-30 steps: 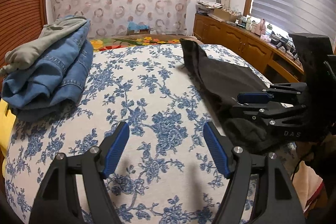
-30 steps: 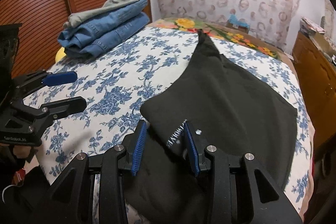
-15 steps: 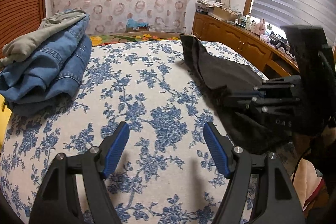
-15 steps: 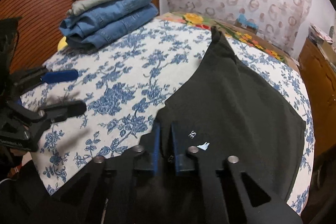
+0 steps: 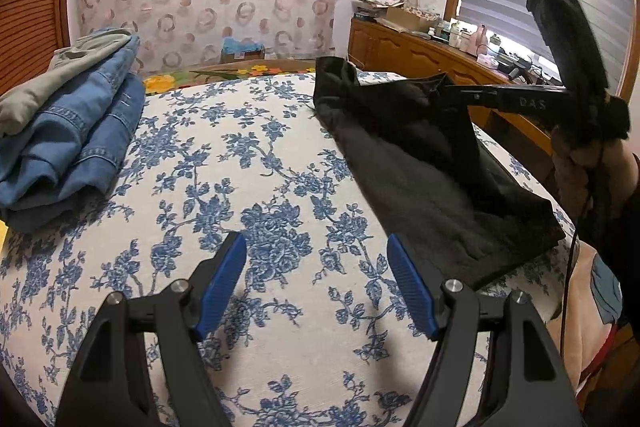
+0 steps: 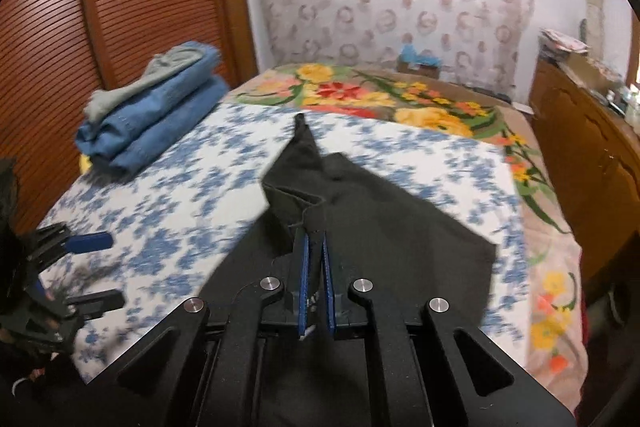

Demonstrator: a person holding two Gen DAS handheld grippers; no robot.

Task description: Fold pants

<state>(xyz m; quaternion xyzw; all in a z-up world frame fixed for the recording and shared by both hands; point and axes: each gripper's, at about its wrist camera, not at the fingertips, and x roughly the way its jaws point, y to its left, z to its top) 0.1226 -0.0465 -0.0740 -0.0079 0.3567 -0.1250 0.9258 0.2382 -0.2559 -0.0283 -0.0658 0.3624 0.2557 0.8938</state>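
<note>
Our right hand-held gripper [image 6: 314,267] pinches the black pants [image 6: 384,211], just closed on them; our left hand-held gripper [image 5: 316,283] stands spread, empty.

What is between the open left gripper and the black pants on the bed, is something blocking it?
Nothing visible blocks it. The left gripper hangs open above bare floral bedspread, and the black pants lie apart from it, towards the right gripper, which is shut on their cloth. The folded jeans sit on the opposite side.
</note>
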